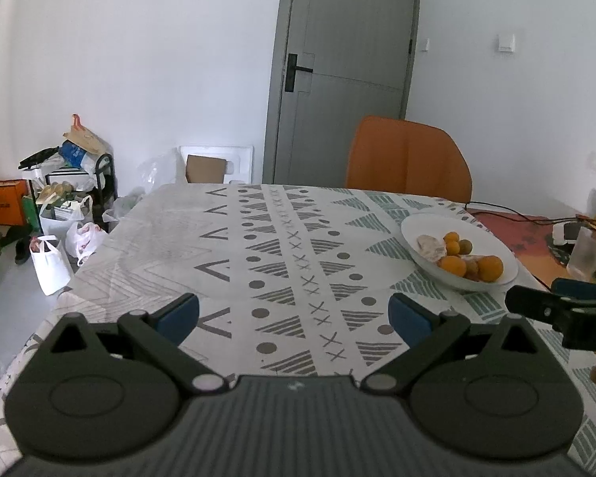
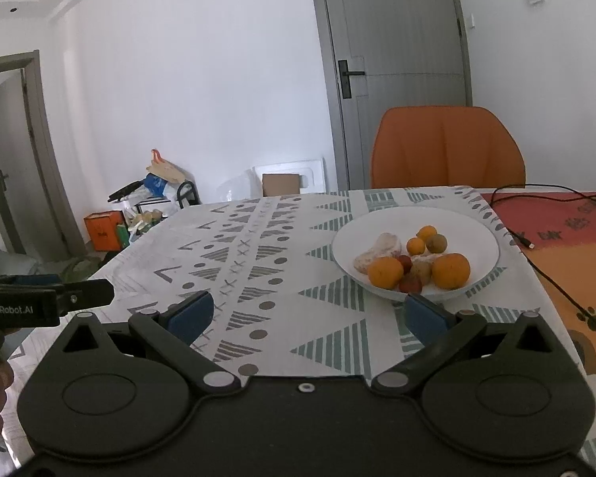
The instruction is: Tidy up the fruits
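Counter [image 2: 298,318]: broad, covered in a matte white cloth printed with grey and green triangles, dots and crosses; a second red-orange cloth adjoins on the right, with a black cable [image 2: 552,278] trailing across it. Chair [image 2: 447,147]: orange, smooth padded back, drawn up at the far edge. Plate [image 2: 476,234]: white, round, shallow, glossy, set toward the right side of the patterned cloth, just ahead of the right tool. Fruits, all gathered on the plate: two larger oranges [image 2: 451,271] at the near rim, round with pebbled skin; two smaller orange citrus [image 2: 415,246] behind them; a pale, peeled-looking segment piece [image 2: 381,252] on the left; dull brown round fruits [image 2: 436,243]; small red ones [image 2: 411,284] tucked between. Left tool [image 1: 294,316]: black body, blue pads, jaws spread apart and holding nothing, hovering over bare cloth well apart from the plate. Right tool [image 2: 308,314]: same make, jaws likewise apart and empty, right pad near the plate's front rim. Progress: judged early; the fruit lies mixed in one heap, no piece is gripped, and no second container for sorting is visible. Sorting appears wholly left to do. Glass cup [image 1: 584,256]: translucent, at the far right.
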Available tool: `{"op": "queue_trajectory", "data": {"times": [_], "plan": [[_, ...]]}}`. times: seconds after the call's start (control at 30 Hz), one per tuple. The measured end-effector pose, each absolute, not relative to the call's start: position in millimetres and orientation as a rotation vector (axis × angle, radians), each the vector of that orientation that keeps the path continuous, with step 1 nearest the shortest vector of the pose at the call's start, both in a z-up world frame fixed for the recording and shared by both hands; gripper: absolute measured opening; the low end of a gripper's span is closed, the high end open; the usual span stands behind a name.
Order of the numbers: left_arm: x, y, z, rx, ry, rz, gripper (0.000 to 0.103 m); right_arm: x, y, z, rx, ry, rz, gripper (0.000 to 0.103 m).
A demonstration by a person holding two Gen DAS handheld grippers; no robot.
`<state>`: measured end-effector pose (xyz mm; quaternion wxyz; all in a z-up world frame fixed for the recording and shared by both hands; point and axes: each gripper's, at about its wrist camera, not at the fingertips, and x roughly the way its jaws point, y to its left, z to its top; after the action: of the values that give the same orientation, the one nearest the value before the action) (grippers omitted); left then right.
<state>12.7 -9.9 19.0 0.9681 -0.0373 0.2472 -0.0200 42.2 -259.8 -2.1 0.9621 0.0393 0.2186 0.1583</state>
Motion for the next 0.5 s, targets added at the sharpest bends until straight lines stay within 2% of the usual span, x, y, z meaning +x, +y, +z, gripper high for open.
{"op": "queue_trajectory", "data": {"times": [0.5], "plan": [[13.3,-11.5,18.7,-0.069,0.502,-0.04,0.101,43.3,-260.9,-4.1,0.083,0.446,0.317,0.103]]}}
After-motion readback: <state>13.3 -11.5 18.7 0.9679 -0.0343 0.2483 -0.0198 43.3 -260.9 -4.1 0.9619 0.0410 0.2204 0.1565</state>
